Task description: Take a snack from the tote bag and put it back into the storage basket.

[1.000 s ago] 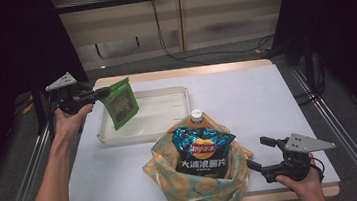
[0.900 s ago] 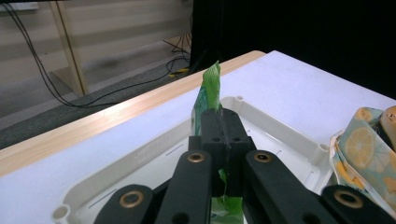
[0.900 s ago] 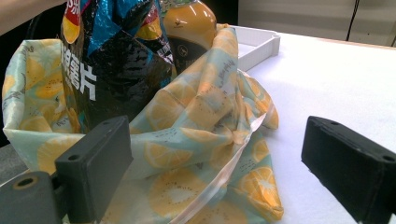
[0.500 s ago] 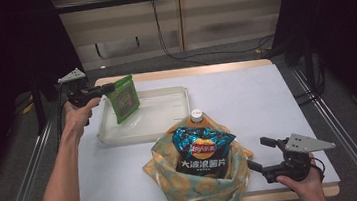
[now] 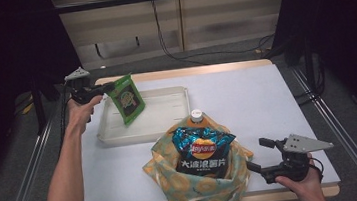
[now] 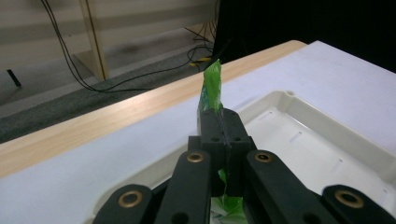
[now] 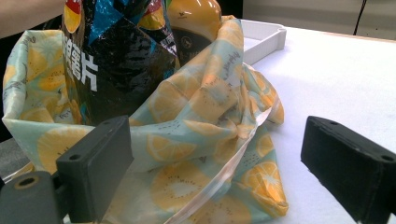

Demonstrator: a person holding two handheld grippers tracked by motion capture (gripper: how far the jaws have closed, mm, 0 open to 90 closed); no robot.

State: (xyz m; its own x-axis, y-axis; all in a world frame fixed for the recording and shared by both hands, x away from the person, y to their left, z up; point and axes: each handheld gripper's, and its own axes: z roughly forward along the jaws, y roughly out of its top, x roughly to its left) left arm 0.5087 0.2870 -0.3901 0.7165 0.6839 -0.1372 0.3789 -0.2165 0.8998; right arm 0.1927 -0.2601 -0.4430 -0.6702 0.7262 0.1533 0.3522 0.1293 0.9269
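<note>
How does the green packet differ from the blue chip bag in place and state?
The green packet hangs in the air over the white tray, pinched by the left gripper; the blue chip bag stands in the fruit-print bag, ungripped. The green packet looks smaller. Both are sealed snack packs.

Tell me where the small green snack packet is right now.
In the high view, the small green snack packet hangs at the left, pinched in the left gripper over the near-left end of the white plastic tray.

Both forearms are bare, with no sleeves in sight. Each gripper, left gripper point(image 5: 109, 87) and right gripper point(image 5: 257, 155), is black with a grey three-cornered plate on top. The left gripper's black linkage arms carry brass-coloured pivot rings; its pads show small screw holes.
</note>
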